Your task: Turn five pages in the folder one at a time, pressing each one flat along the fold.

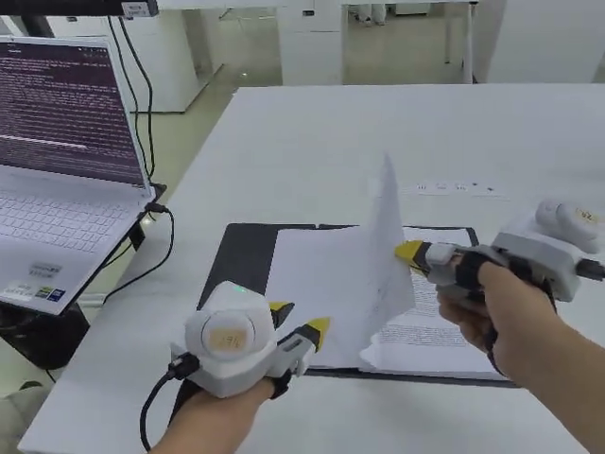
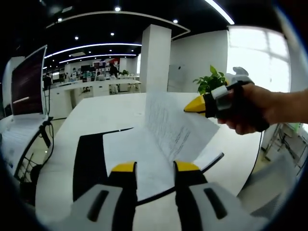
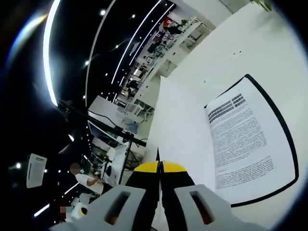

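A black folder (image 1: 241, 255) lies open on the white table, with printed pages (image 1: 435, 336) on its right half. One white page (image 1: 364, 270) stands lifted over the fold, and my right gripper (image 1: 408, 253) is shut on its outer edge. The right gripper view has the gripper (image 3: 159, 167) closed on the sheet (image 3: 180, 120), above the printed page (image 3: 243, 139). My left gripper (image 1: 301, 319) hovers open at the folder's near left edge, over the left-hand page. In the left gripper view the gripper (image 2: 155, 167) is empty, and the lifted page (image 2: 171, 127) stands ahead of it.
An open laptop (image 1: 66, 161) stands at the left on a lower surface, with a black cable (image 1: 165, 251) running off it. The table's left edge (image 1: 142, 274) runs close beside the folder. Bare white table (image 1: 378, 132) stretches beyond the folder.
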The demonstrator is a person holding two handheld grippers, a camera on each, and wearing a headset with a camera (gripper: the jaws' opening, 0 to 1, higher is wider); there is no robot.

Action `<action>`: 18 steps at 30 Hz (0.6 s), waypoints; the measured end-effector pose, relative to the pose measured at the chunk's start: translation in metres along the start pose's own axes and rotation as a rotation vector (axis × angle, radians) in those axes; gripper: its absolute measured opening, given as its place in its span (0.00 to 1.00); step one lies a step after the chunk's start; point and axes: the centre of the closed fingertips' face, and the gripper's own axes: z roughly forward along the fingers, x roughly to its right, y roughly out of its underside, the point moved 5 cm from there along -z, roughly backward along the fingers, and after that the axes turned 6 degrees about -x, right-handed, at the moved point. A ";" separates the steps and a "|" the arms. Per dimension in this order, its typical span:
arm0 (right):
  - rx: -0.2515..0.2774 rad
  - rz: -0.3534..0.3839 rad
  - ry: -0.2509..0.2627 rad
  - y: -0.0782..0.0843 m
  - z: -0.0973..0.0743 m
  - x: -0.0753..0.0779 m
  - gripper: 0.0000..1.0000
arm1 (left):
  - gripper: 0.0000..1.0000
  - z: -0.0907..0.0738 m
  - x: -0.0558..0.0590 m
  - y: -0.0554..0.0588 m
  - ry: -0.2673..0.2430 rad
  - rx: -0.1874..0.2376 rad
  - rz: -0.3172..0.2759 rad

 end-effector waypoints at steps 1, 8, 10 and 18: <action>-0.010 -0.027 0.018 0.002 0.004 -0.002 0.00 | 0.28 -0.004 -0.002 -0.001 0.000 0.003 0.000; -0.051 -0.075 0.079 0.018 0.038 -0.015 0.00 | 0.28 -0.030 -0.019 -0.004 -0.023 0.020 -0.003; -0.066 -0.082 0.093 0.024 0.049 -0.014 0.00 | 0.28 -0.037 -0.024 -0.003 -0.035 0.021 0.005; -0.124 -0.111 0.110 0.047 0.088 -0.018 0.00 | 0.28 -0.059 -0.044 0.002 -0.065 0.013 -0.011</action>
